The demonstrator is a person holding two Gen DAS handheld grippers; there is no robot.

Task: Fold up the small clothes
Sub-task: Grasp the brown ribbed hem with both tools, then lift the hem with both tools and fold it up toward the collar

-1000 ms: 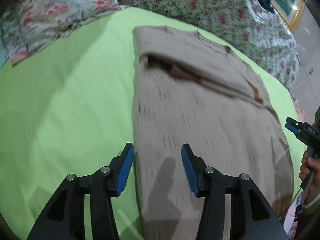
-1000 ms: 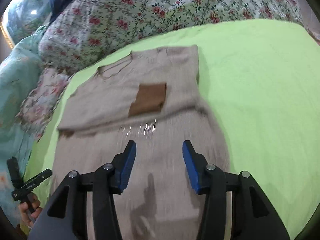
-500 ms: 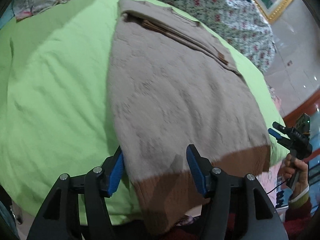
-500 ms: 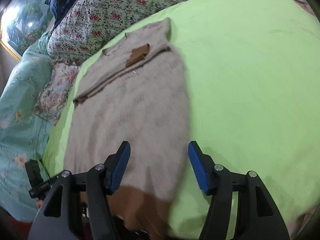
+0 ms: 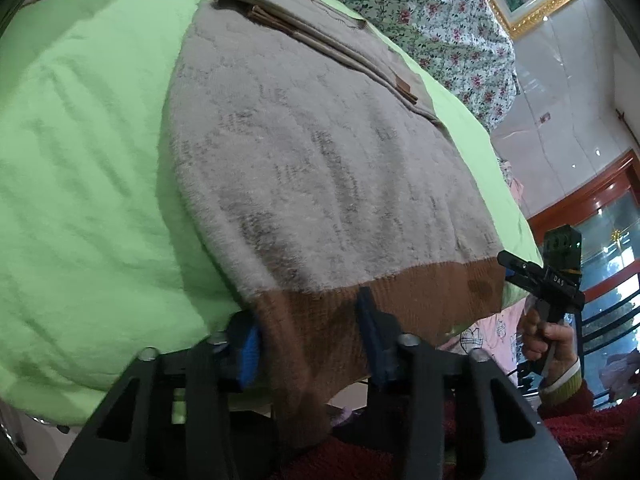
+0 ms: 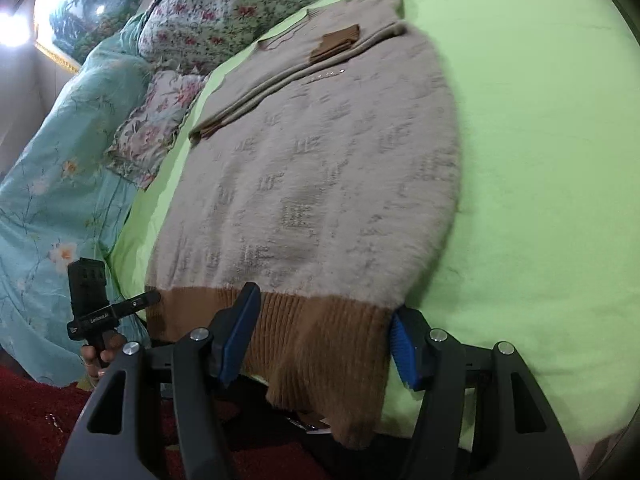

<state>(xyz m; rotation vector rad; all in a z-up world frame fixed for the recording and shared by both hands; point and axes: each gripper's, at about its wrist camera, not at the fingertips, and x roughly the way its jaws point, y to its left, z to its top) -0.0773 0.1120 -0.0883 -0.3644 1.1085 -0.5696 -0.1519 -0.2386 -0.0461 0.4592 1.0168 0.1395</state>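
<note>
Though sleeves folded, sweater point(image 5: 320, 168) lengthwise, brown hem point(image 6: 320, 328) nearest, neckline farthest.

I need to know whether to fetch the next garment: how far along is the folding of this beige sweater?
Early to midway. Done: both sleeves lie folded across the sweater near its collar, on the green sheet. In hand: the left gripper and right gripper each straddle a corner of the brown hem, jaws closing. Left: carrying the hem up toward the collar and any final fold.

my right gripper point(image 6: 320, 344) is closing around the brown ribbed hem of the fuzzy beige knitted sweater point(image 6: 320, 184) lying on the lime-green bedsheet point(image 6: 540, 160).
</note>
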